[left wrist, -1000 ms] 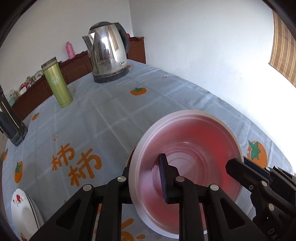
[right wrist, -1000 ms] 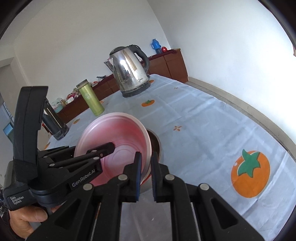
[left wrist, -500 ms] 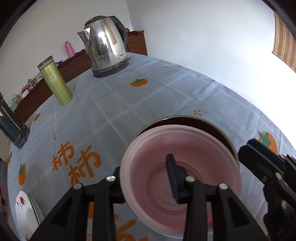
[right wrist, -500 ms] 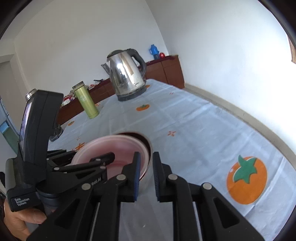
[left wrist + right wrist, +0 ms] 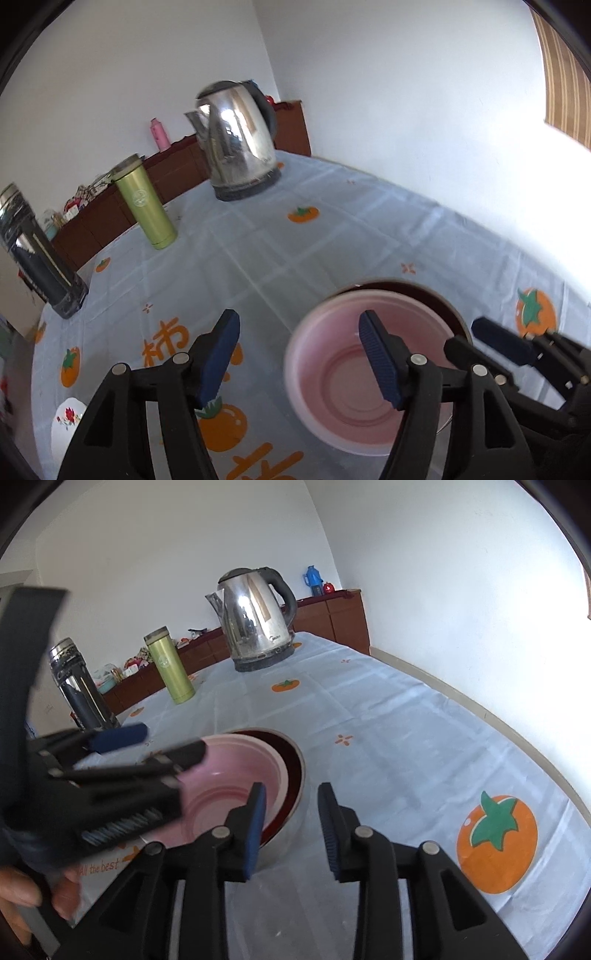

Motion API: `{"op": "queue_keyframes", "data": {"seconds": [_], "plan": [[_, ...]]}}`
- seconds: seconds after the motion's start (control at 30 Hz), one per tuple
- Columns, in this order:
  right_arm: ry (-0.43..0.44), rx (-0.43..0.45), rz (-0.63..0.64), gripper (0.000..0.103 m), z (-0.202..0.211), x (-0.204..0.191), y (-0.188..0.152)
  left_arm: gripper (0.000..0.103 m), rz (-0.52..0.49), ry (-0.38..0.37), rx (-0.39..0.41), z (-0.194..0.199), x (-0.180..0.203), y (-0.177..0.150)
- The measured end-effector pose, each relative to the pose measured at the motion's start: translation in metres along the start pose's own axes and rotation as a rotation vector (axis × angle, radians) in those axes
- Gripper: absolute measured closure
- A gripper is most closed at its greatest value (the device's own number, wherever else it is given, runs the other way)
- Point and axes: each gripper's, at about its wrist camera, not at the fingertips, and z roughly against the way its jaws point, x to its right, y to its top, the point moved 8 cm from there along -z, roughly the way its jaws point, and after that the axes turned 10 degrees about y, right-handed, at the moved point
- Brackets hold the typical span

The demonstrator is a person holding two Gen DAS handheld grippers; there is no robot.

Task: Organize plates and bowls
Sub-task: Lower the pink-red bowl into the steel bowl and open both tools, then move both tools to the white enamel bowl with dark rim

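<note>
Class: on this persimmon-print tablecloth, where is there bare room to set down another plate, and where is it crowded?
Free: the wide stretch of blue tablecloth between the steel electric kettle and the pink plastic bowl, running right towards the wall. Crowded: the far left, where the green flask and dark steel thermos stand, and around the bowl nested in the dark red bowl, flanked by both opening grippers.
</note>
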Motion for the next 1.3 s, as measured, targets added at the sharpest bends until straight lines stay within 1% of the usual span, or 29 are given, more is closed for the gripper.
{"op": "queue_keyframes", "data": {"seconds": [0.13,0.23,0.27,0.3,0.33,0.37,0.43,0.53,0.63,0.7,0.8,0.9,1.1,1.23,1.3], "plan": [[-0.011,-0.012,0.004,0.072,-0.002,0.001,-0.002,0.034,0.068,0.024,-0.006,0.000,-0.023,-0.001],[-0.061,0.011,0.041,0.072,-0.001,0.002,0.001,0.034,0.108,0.022,-0.021,0.003,-0.038,-0.006],[-0.080,0.022,0.052,0.070,0.000,0.003,0.002,0.034,0.118,0.028,-0.020,0.005,-0.045,-0.008],[-0.091,0.027,0.056,0.064,0.001,0.004,0.002,0.034,0.127,0.034,-0.018,0.008,-0.051,-0.010],[-0.097,0.035,0.055,0.061,0.002,0.005,0.002,0.034,0.136,0.038,-0.020,0.010,-0.057,-0.012],[-0.090,0.043,0.049,0.058,0.004,0.006,0.003,0.034,0.144,0.039,-0.023,0.013,-0.060,-0.016],[-0.067,0.070,0.035,0.058,0.009,0.005,0.005,0.034,0.172,0.037,-0.029,0.017,-0.070,-0.021],[-0.033,0.126,0.029,0.054,0.020,0.003,0.009,0.034,0.213,0.022,-0.031,0.029,-0.086,-0.033],[0.000,0.173,0.032,0.051,0.029,-0.002,0.012,0.034,0.247,0.045,-0.024,0.043,-0.105,-0.049],[0.006,0.192,0.042,0.049,0.033,-0.006,0.012,0.034,0.272,0.060,-0.025,0.050,-0.118,-0.062],[-0.006,0.191,0.056,0.049,0.032,-0.011,0.007,0.034,0.306,0.078,-0.035,0.058,-0.135,-0.084],[-0.017,0.194,0.066,0.049,0.034,-0.017,0.004,0.034,0.319,0.092,-0.028,0.066,-0.145,-0.106],[0.000,0.194,0.069,0.049,0.040,-0.029,-0.006,0.034,0.297,0.117,-0.022,0.076,-0.149,-0.143],[0.004,0.200,0.082,0.049,0.047,-0.038,-0.014,0.034,0.296,0.103,-0.031,0.077,-0.151,-0.159],[0.022,0.195,0.081,0.049,0.052,-0.045,-0.021,0.034,0.293,0.089,-0.036,0.078,-0.149,-0.165]]}}
